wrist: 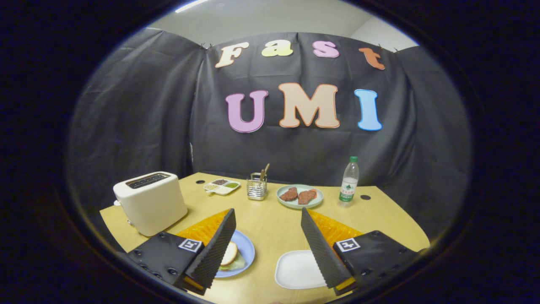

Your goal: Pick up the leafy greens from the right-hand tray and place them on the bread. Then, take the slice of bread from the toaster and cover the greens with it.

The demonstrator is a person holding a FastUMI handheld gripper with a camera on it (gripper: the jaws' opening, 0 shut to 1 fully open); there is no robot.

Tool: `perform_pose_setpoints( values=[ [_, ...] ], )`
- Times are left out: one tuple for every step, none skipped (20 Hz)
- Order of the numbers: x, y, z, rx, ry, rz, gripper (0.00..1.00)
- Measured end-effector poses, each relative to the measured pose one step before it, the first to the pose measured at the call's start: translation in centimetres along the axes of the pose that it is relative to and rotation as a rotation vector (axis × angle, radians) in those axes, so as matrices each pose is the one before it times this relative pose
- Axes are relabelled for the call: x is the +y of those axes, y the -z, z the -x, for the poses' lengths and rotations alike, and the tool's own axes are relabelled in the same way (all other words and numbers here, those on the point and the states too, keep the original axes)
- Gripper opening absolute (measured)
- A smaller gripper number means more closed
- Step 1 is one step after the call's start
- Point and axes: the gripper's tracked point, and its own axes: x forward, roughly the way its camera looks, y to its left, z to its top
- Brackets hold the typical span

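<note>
My gripper (268, 211) hangs open above the front of the wooden table (274, 223), with nothing between its fingers. A blue plate (247, 249) lies beside the left finger, partly hidden by it. On the plate a slice of bread (230, 253) rests on top of pale leafy greens (237, 264), which poke out beneath it. A white rectangular tray (297, 268) lies low between the fingers, close to the right one, showing a plain white surface. The white toaster (149, 202) stands beyond the left finger; its top slots look dark.
Farther back stand a metal utensil holder (256, 188), a small divided condiment dish (222, 186), a pale green plate (285, 201) with two pieces of meat (298, 196), and a plastic water bottle (349, 182) to the right.
</note>
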Motion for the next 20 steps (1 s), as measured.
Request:
perform_pose_setpoints(
  values=[
    [0.073, -0.001, 0.528, -0.0071, -0.00544, -0.01467, 0.99],
    [0.232, -0.085, 0.6, -0.01288, -0.01045, -0.01501, 0.99],
    [0.188, -0.209, 0.467, -0.01773, -0.00905, -0.01563, 0.99],
    [0.193, -0.126, 0.55, -0.01514, -0.01018, -0.014, 0.99],
    [0.277, -0.179, 0.435, -0.01672, -0.01488, -0.01254, 0.99],
    [0.122, -0.151, 0.407, -0.0158, -0.01003, -0.00993, 0.99],
    [-0.138, 0.215, 0.278, -0.00358, -0.00614, 0.00179, 0.99],
    [-0.251, 0.172, 0.395, -0.00354, 0.0004, 0.0108, 0.99],
    [-0.405, -0.066, 0.41, -0.00932, 0.0051, 0.01283, 0.99],
    [-0.332, -0.136, 0.528, -0.01044, 0.00486, 0.00583, 0.99],
    [0.046, -0.012, 0.515, -0.00928, -0.00439, -0.00264, 0.99],
    [-0.02, -0.037, 0.491, -0.00753, -0.00302, -0.01174, 0.99],
    [-0.08, 0.01, 0.512, -0.00377, -0.00374, -0.01337, 0.99],
    [-0.068, -0.042, 0.508, -0.00747, -0.00233, -0.00986, 0.99],
    [-0.042, -0.098, 0.564, -0.00916, -0.00205, -0.00072, 0.99],
    [-0.187, 0.0, 0.474, -0.0071, 0.00392, 0.00628, 0.99],
    [-0.161, 0.095, 0.543, -0.00169, 0.00545, 0.00594, 0.99],
    [-0.189, 0.104, 0.471, 0.00034, 0.00583, 0.00264, 0.99],
    [-0.195, 0.113, 0.386, 0.00375, 0.00611, -0.00113, 0.99],
    [-0.193, 0.239, 0.333, 0.00839, 0.00521, -0.00092, 0.99]
  ],
)
